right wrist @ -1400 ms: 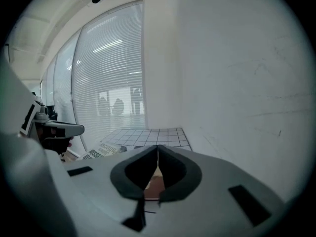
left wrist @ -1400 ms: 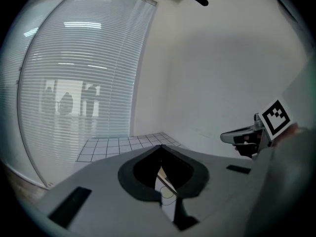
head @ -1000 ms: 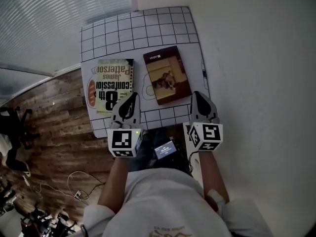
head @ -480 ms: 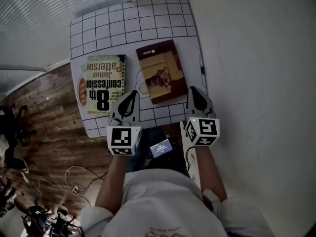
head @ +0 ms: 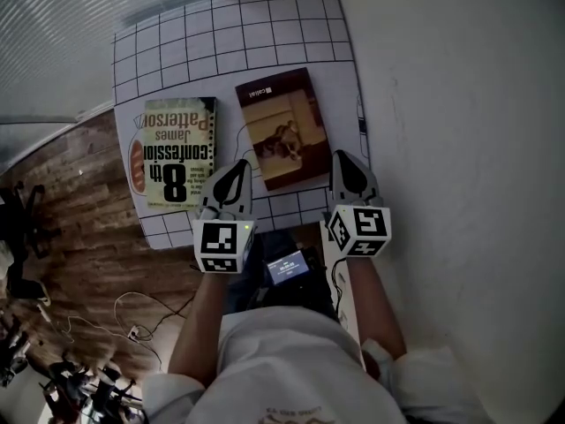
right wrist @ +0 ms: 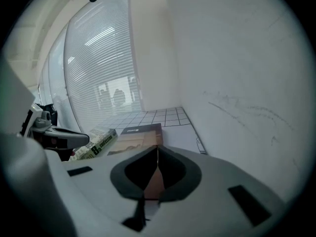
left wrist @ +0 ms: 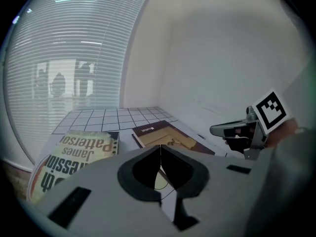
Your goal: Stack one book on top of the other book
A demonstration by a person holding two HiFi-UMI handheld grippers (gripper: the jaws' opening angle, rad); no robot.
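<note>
The gridded white surface is seen to have been drawn slightly closer under both tools over the last second. Nothing upon it has been displaced.

The two books are laid flat, side by side and apart, exactly as before. The Patterson paperback is placed at the left. The brown book is placed just to its right, slightly farther away and skewed. No stacking has been started.

The change is confined to the tools. Both have been lowered and advanced towards the near ends of the books.

- The left tool is now positioned over the gap between the two books, at their near ends.
- The right tool is now positioned just beside the near right corner of the brown book.

The brown book is thereby flanked on both sides. No contact with either book can be confirmed.

The jaws of both tools are fully closed. Nothing is held between them, and no opening has been made during the descent.

The step in hand is judged to be the approach. The brown book is judged the likelier one to be moved. Before an edge can be gripped, the jaws must be opened.
</note>
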